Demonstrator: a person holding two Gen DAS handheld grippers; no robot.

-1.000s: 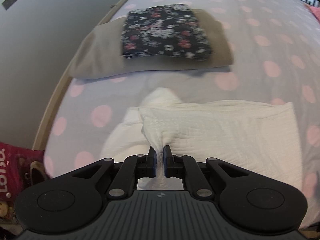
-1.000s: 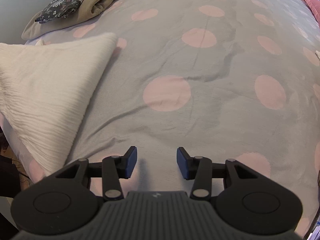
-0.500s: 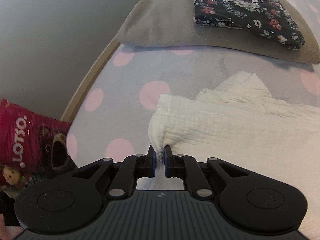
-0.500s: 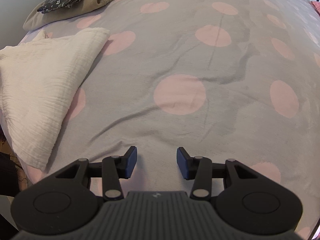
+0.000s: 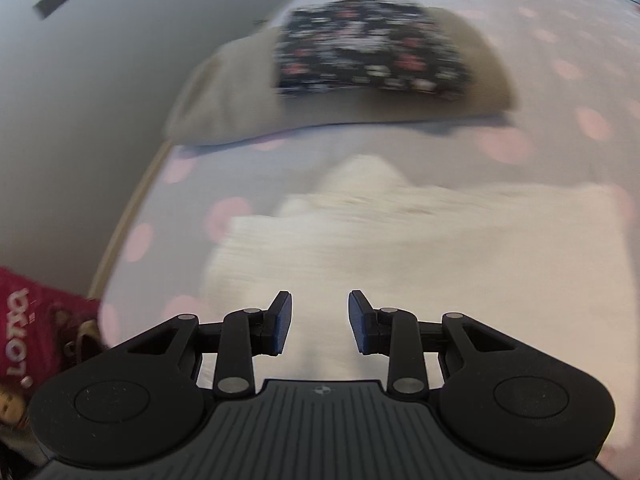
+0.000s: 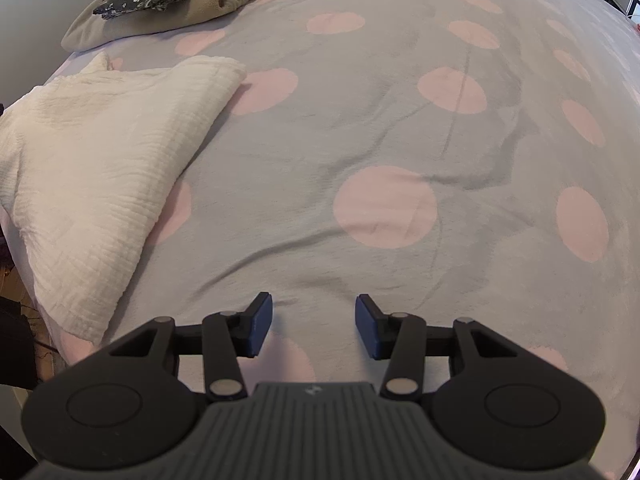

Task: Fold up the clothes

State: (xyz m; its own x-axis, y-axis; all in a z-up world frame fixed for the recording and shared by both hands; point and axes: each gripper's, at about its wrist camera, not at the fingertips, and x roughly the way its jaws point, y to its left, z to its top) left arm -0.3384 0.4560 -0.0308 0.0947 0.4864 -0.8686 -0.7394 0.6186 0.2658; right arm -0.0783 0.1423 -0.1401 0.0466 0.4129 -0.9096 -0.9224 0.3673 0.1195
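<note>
A folded cream crinkle-cotton garment [image 5: 420, 248] lies near the spotted grey bedspread's [image 6: 400, 140] left edge, long axis crosswise directly beneath the wide-open, empty left gripper [image 5: 319, 322], while the equally wide, empty right gripper [image 6: 314, 326] hovers over bare cover well to its right.

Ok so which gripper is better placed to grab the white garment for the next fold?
Probably the left gripper: it is open directly over the white garment. The right gripper, also open, hovers over bare polka-dot bedding, with the garment off to its left.
</note>
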